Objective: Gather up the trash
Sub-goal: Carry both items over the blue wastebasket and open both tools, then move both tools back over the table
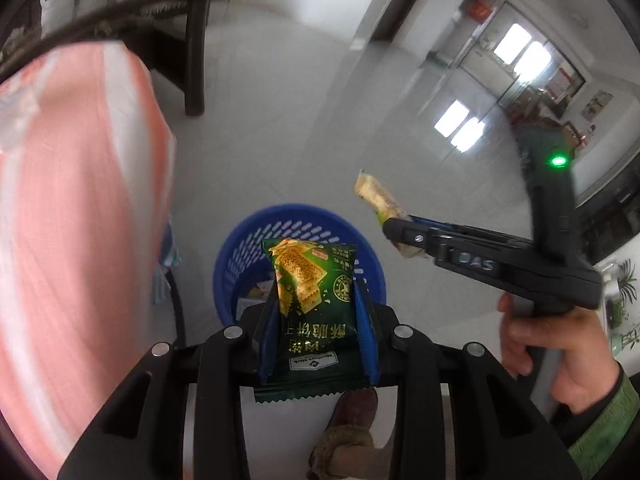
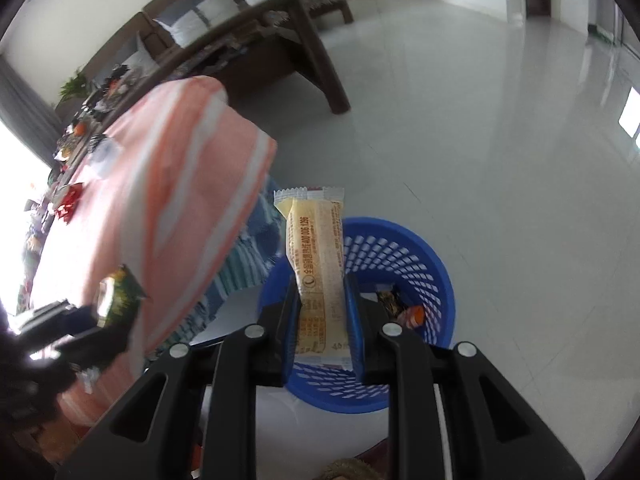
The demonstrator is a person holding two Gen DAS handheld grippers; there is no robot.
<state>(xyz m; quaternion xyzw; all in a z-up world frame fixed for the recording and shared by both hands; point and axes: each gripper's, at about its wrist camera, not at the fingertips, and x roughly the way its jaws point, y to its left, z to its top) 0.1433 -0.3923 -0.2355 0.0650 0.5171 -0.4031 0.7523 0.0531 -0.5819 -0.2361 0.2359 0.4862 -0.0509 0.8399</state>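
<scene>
My left gripper [image 1: 316,280] is shut on a dark green cracker packet [image 1: 314,300], which stands upright between the blue pads above a blue perforated waste basket [image 1: 240,256]. The right gripper [image 1: 390,226] shows at the right of that view, a hand on its handle, clamped on a pale yellow snack wrapper [image 1: 378,194]. In the right wrist view my right gripper [image 2: 322,280] is shut on the yellow wrapper [image 2: 318,264] over the basket [image 2: 432,272], which holds some wrappers [image 2: 400,304]. The left gripper [image 2: 86,314] with the green packet [image 2: 118,294] appears blurred at lower left.
A table with a pink-and-white striped cloth [image 2: 172,208] stands left of the basket, small items [image 2: 70,200] on its far part. A dark wooden bench with cushions [image 2: 248,12] is behind it. Glossy white tile floor [image 2: 480,140] spreads to the right. A shoe [image 1: 352,412] shows below the left gripper.
</scene>
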